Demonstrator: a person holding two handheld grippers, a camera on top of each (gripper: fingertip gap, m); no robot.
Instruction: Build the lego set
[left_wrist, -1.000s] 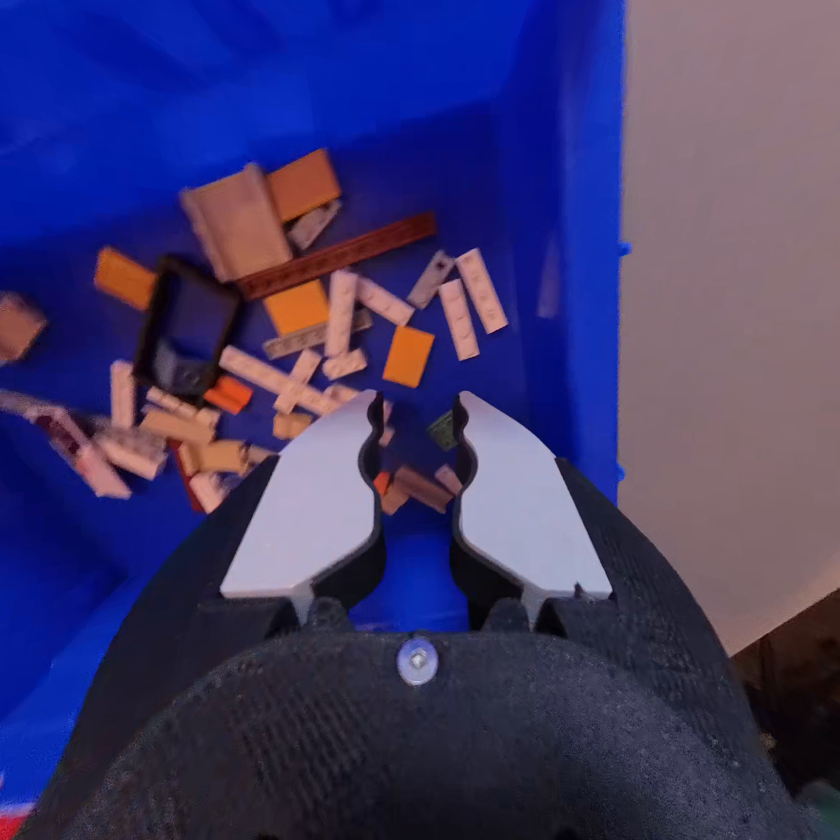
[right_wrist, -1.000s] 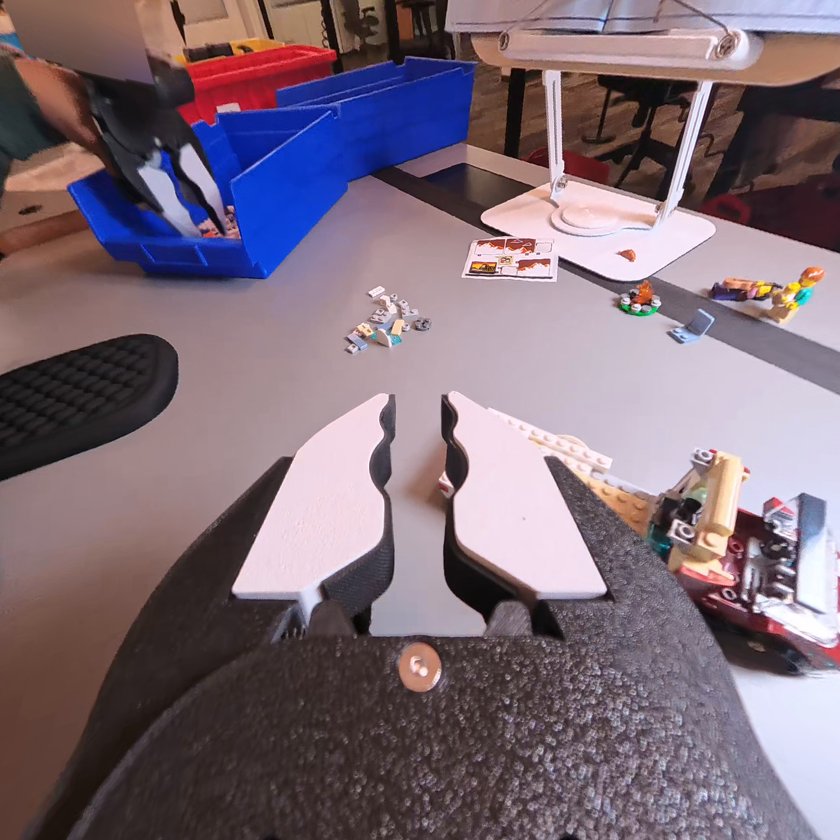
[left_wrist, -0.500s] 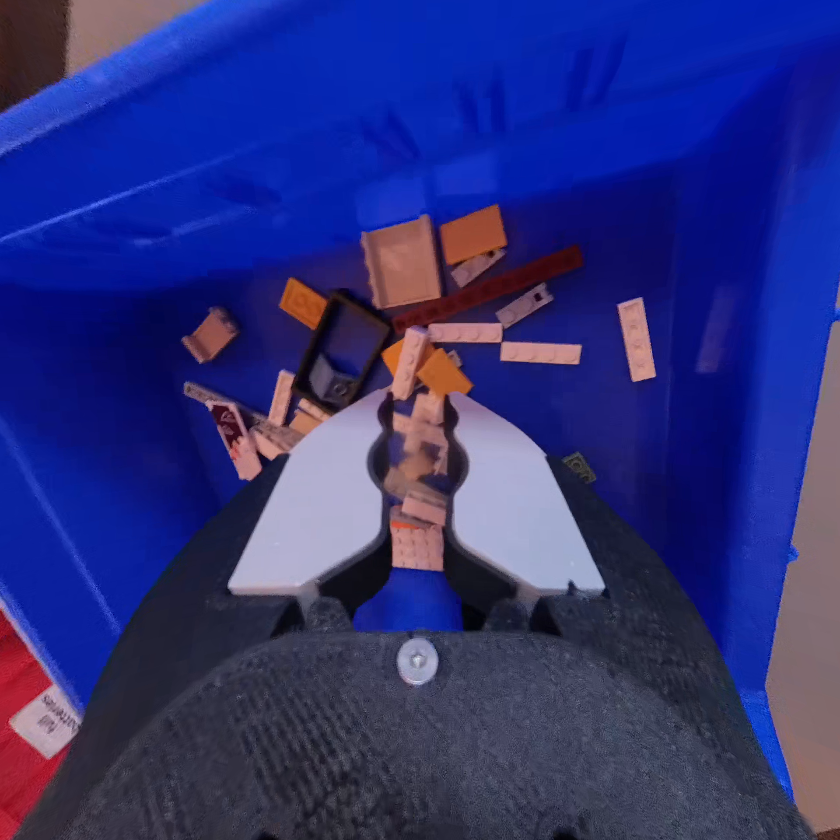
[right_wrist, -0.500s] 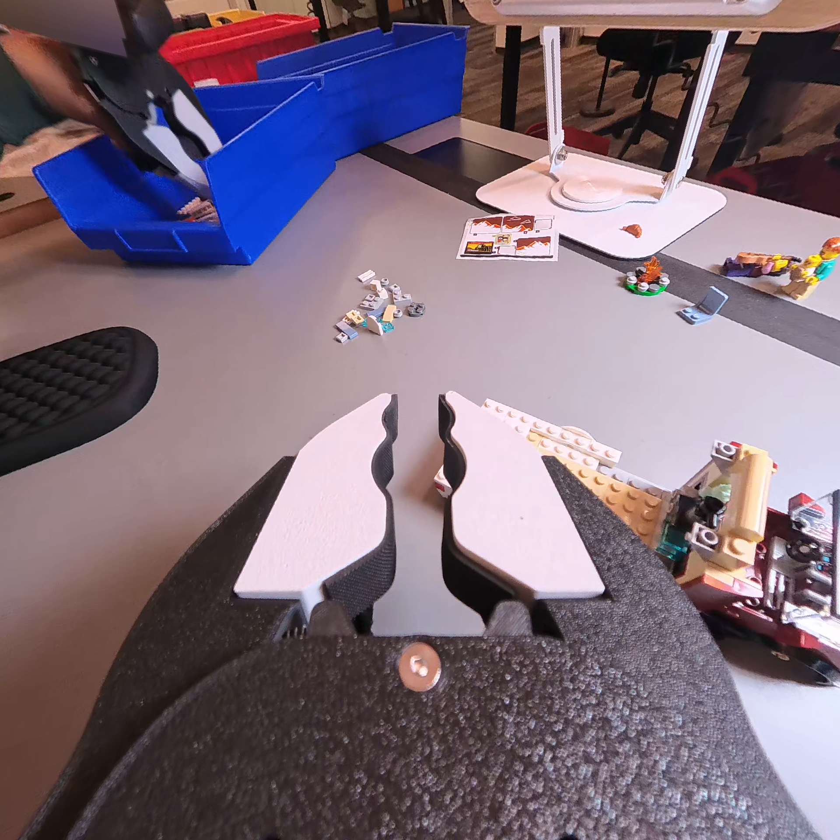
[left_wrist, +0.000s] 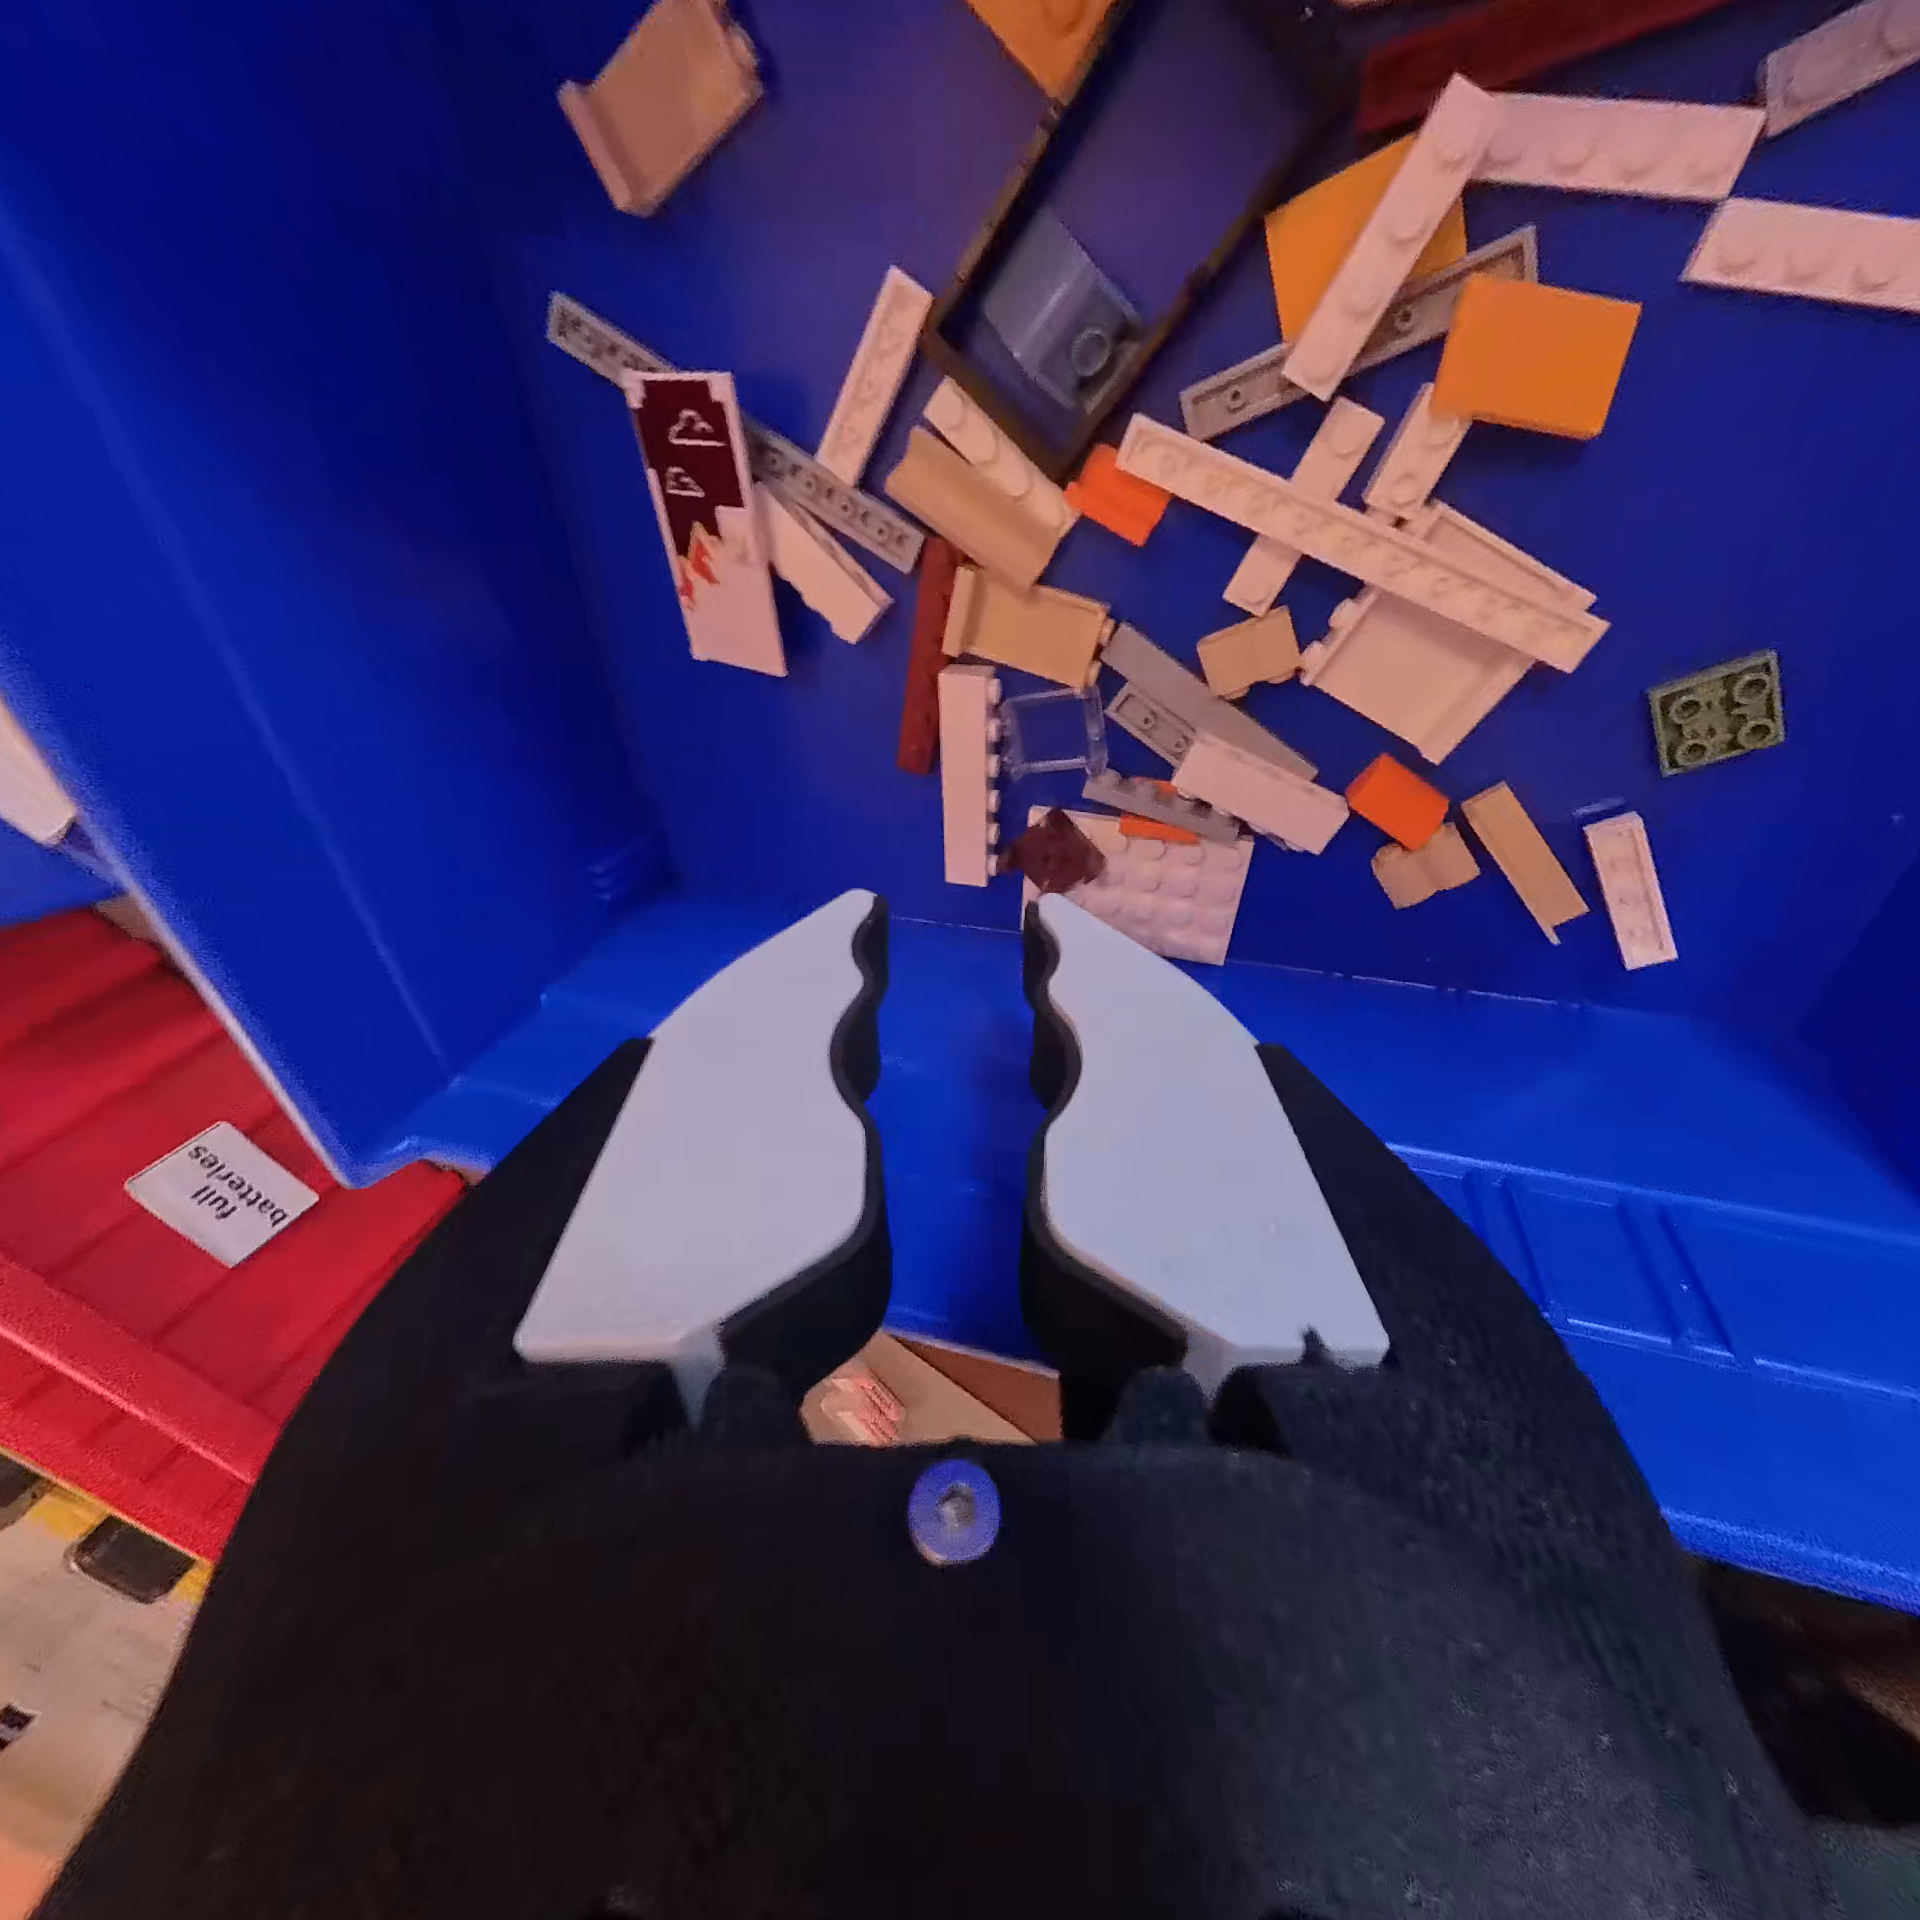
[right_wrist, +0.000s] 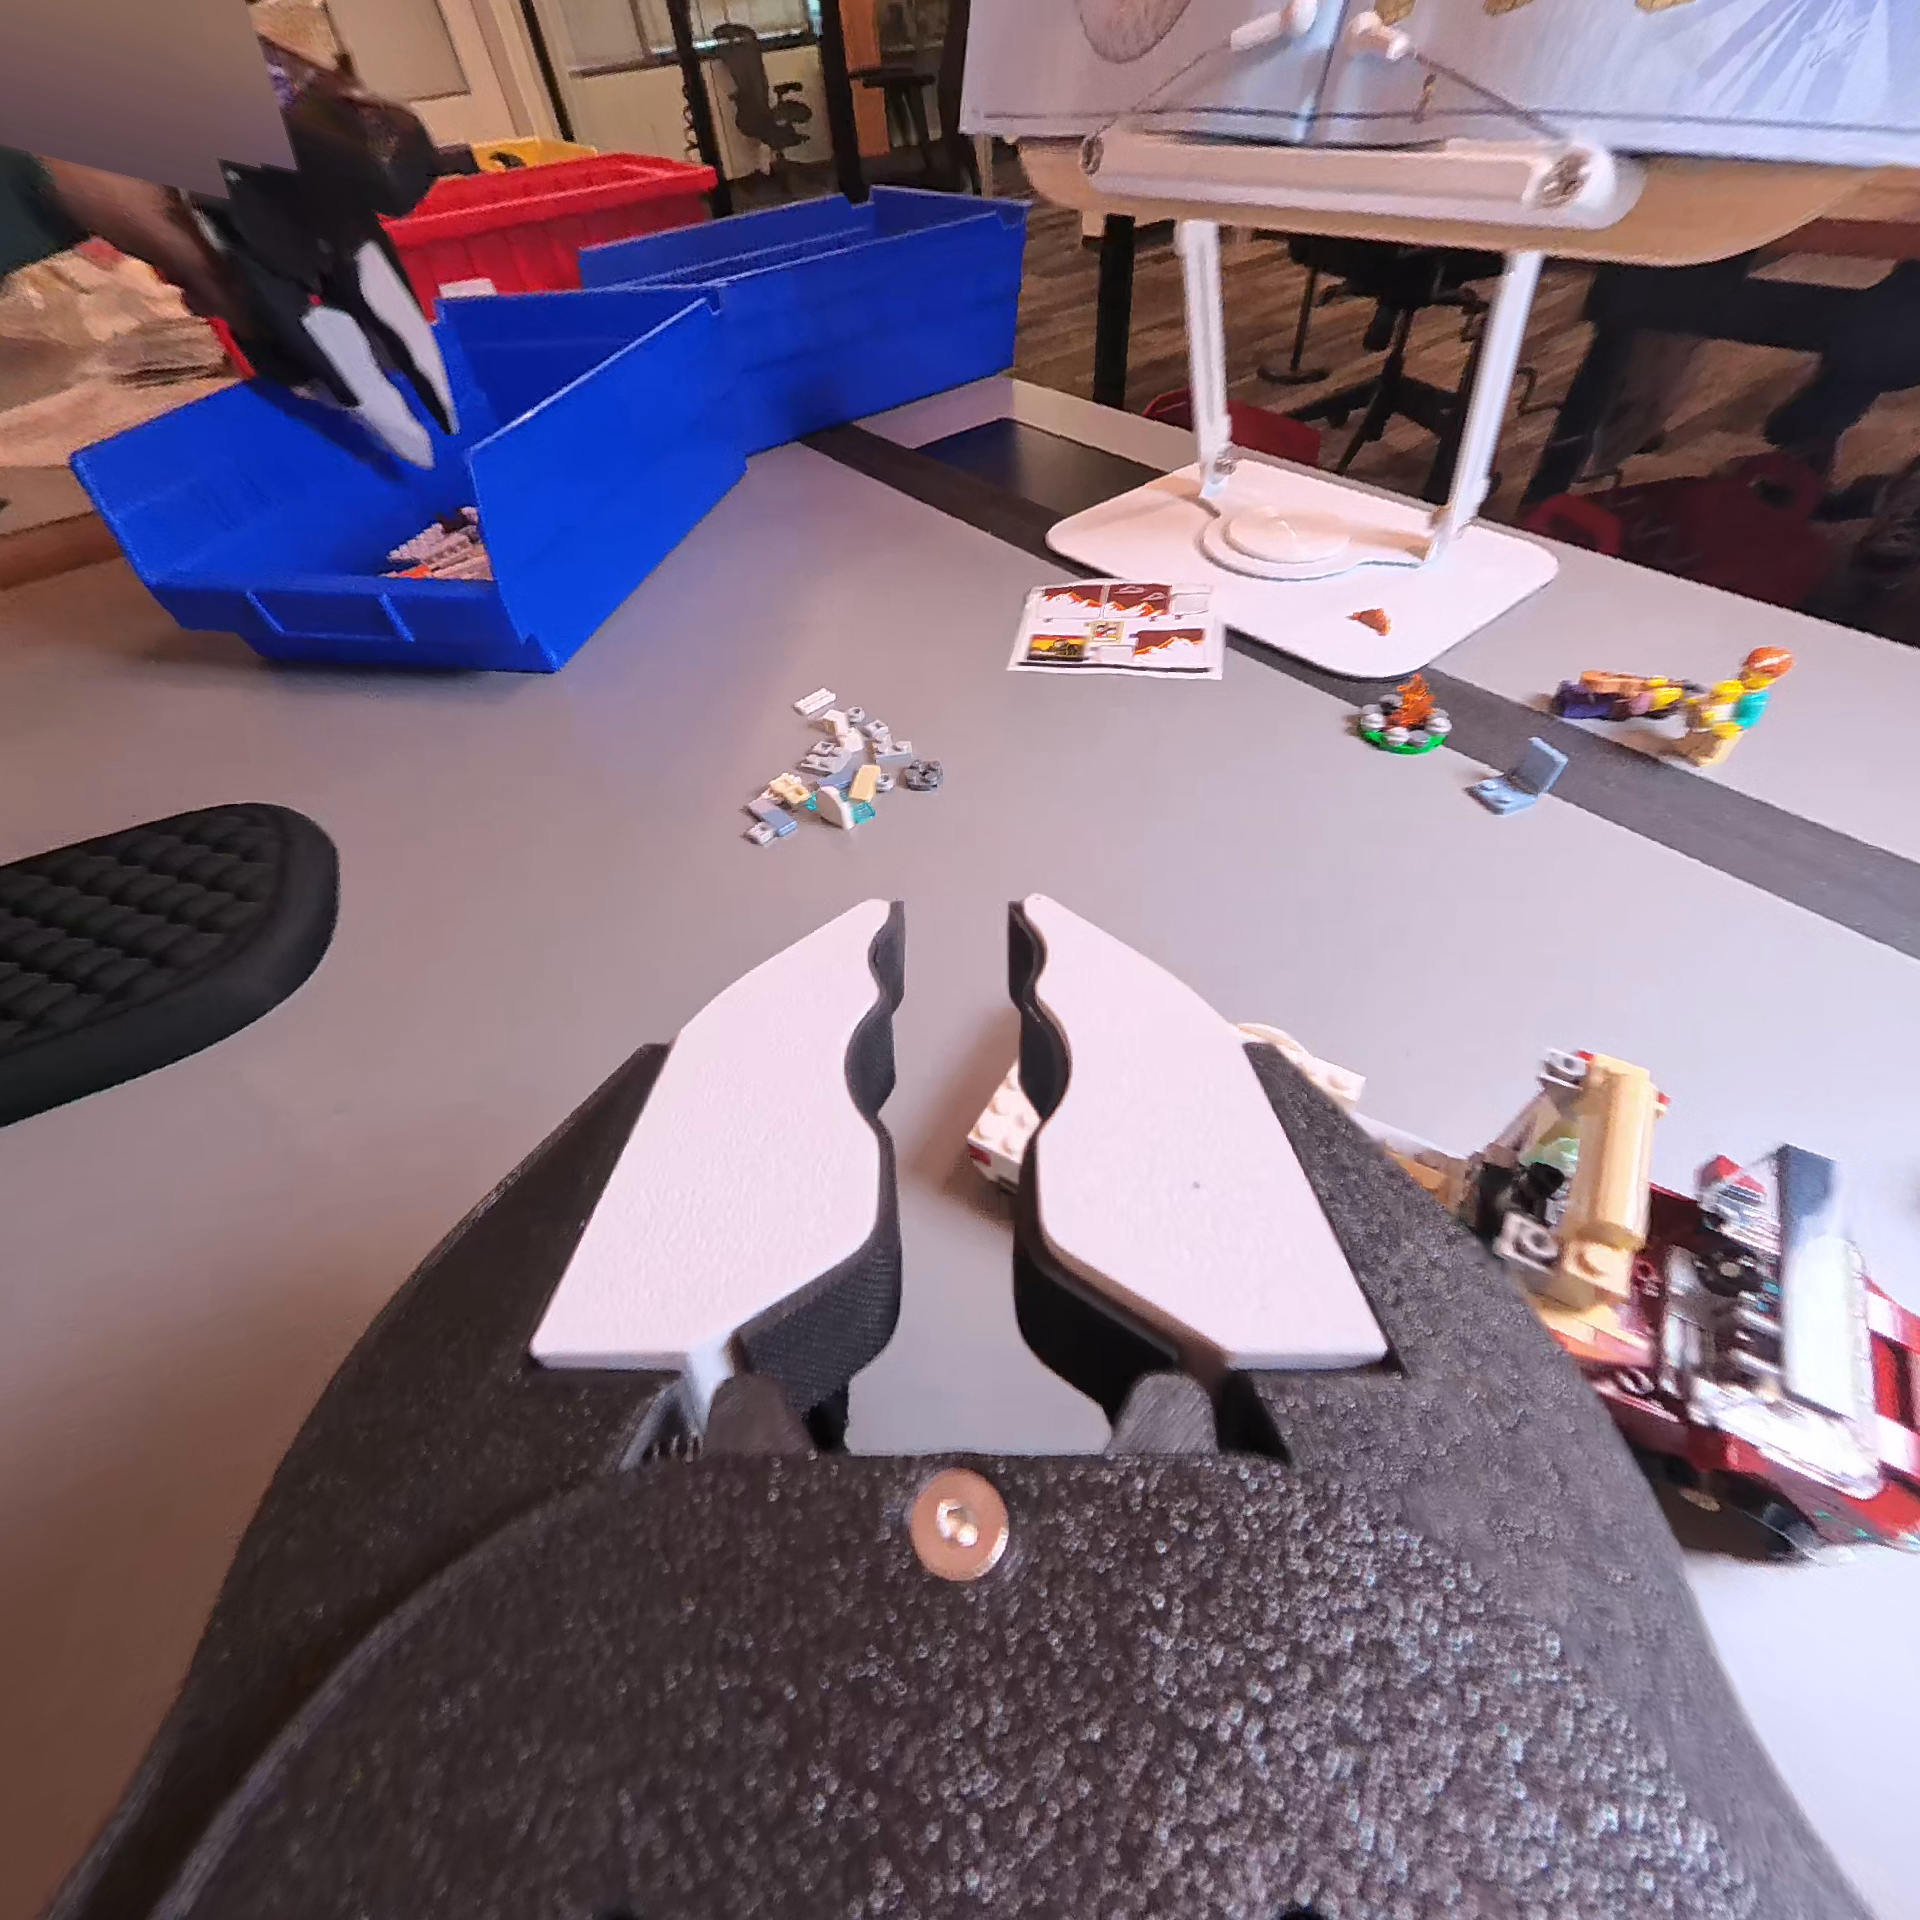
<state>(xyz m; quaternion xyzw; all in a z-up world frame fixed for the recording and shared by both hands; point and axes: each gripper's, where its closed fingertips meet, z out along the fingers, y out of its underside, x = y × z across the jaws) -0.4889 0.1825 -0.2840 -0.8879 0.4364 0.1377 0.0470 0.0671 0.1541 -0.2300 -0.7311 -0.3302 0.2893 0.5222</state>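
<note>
Both my wrist views are bright and evenly lit from above; the blue bin (left_wrist: 312, 540) glows saturated with soft sheen on its walls, and bricks inside it read sharp, softening toward the top corners. From my right tongs the grey table (right_wrist: 623, 935) carries faint, diffuse shadows. Wide-angle bending curves the edges, the half-built red vehicle (right_wrist: 1714, 1351) at right is smeared, and the far room is dimmer and soft.
</note>
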